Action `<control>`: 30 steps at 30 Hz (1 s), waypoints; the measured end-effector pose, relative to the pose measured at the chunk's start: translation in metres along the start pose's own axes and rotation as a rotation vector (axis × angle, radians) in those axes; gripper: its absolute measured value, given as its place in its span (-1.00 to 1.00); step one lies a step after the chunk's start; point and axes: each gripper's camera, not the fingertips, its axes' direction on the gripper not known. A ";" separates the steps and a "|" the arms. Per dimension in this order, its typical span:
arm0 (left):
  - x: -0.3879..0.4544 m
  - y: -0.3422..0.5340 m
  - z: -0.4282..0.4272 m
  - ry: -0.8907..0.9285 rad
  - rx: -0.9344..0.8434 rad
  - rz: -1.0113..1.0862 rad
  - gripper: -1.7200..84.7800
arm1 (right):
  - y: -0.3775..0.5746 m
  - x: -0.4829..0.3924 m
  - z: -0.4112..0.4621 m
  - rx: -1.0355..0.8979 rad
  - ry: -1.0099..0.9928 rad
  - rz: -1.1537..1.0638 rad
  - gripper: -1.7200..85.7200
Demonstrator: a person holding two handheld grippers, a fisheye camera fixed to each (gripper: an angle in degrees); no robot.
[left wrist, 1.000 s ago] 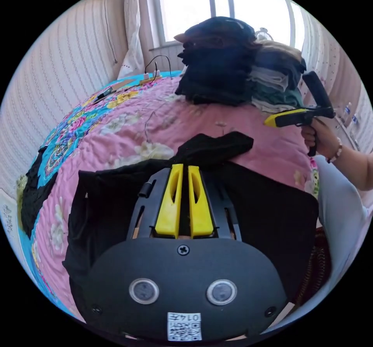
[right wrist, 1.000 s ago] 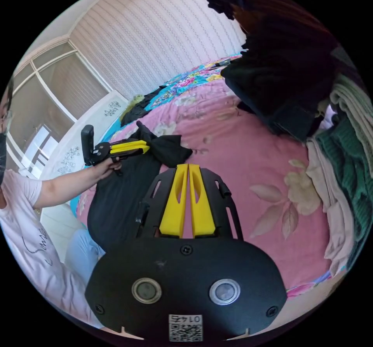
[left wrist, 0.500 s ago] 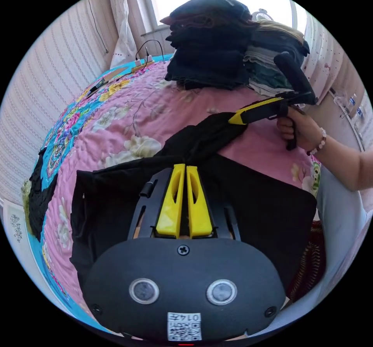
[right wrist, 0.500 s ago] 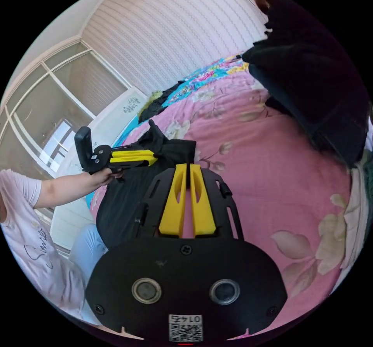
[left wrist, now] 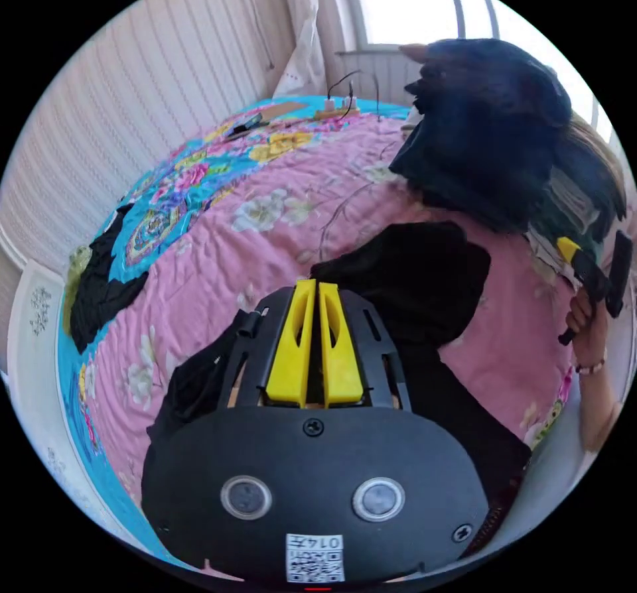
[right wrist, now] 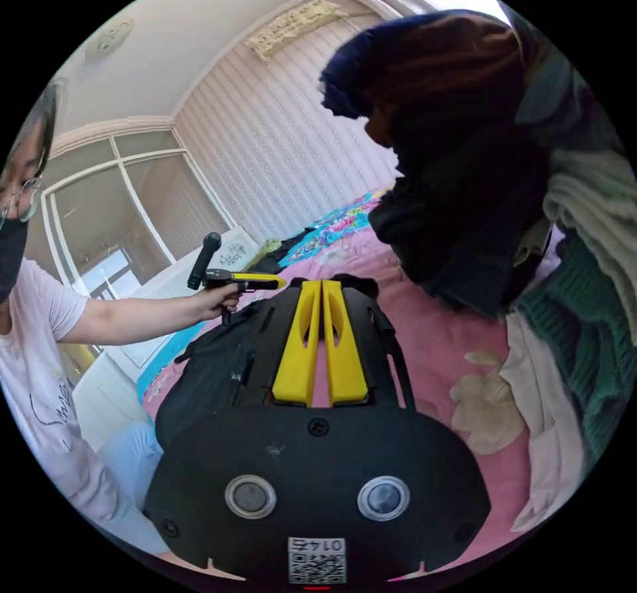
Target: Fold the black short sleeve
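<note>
Black short sleeve (left wrist: 424, 288) lies folded on the pink quilt (left wrist: 252, 255). Left gripper (left wrist: 317, 288), jaws closed and empty, hovers above it; right gripper (left wrist: 569, 248), at three o'clock, likewise closed and empty.

The shirt (left wrist: 424, 281) lies on the bed (left wrist: 219, 248), a clothes pile (left wrist: 491, 129) behind it.

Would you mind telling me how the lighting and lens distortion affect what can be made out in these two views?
Left gripper view: the window is blown out white, so the stack of dark clothes in front of it reads almost as a silhouette; fisheye bulges the pink quilt. Right gripper view: the black short sleeve loses fold detail in shadow, and the striped wall curves.
</note>
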 end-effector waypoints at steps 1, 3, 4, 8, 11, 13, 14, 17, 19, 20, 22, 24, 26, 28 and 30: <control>0.000 -0.003 0.004 -0.011 -0.015 -0.003 -0.95 | 0.000 0.004 0.002 -0.020 0.002 0.017 -0.94; 0.005 -0.014 0.002 -0.060 0.019 0.014 -0.92 | -0.003 0.013 0.010 -0.102 0.035 0.052 -0.91; 0.007 -0.018 0.000 -0.066 0.037 0.027 -0.92 | -0.004 0.015 0.013 -0.119 0.047 0.056 -0.90; 0.047 -0.054 0.006 0.052 0.086 0.168 -0.87 | -0.009 0.020 0.035 -0.224 0.102 0.058 -0.84; 0.086 -0.080 0.037 0.114 0.061 0.237 -0.81 | -0.015 0.021 0.056 -0.310 0.122 0.053 -0.81; 0.102 -0.094 0.063 0.148 0.022 0.240 -0.81 | -0.018 0.021 0.066 -0.360 0.129 0.041 -0.80; 0.110 -0.103 0.084 0.163 -0.044 0.227 -0.84 | -0.019 0.021 0.069 -0.373 0.127 0.034 -0.80; 0.109 -0.117 0.121 0.152 -0.179 0.201 -0.95 | -0.021 0.022 0.064 -0.343 0.119 0.034 -0.82; 0.092 -0.115 0.113 0.149 -0.133 0.145 -0.97 | -0.022 0.026 0.061 -0.320 0.108 0.053 -0.82; 0.078 -0.111 0.106 0.161 -0.117 0.119 -0.98 | -0.023 0.028 0.061 -0.319 0.091 0.064 -0.81; 0.054 -0.100 0.098 0.118 -0.104 0.078 -0.98 | -0.024 0.030 0.063 -0.328 0.077 0.071 -0.80; 0.027 -0.082 0.103 0.039 -0.137 0.044 -0.98 | -0.026 0.026 0.066 -0.333 0.085 0.049 -0.79; 0.013 -0.070 0.120 0.090 -0.206 0.027 -0.98 | -0.028 0.021 0.070 -0.347 0.101 0.020 -0.79; 0.000 -0.061 0.122 0.151 -0.153 -0.009 -0.98 | -0.029 0.014 0.074 -0.364 0.125 -0.010 -0.79; -0.015 -0.055 0.121 0.214 -0.127 -0.063 -0.98 | -0.035 0.006 0.080 -0.357 0.141 -0.030 -0.78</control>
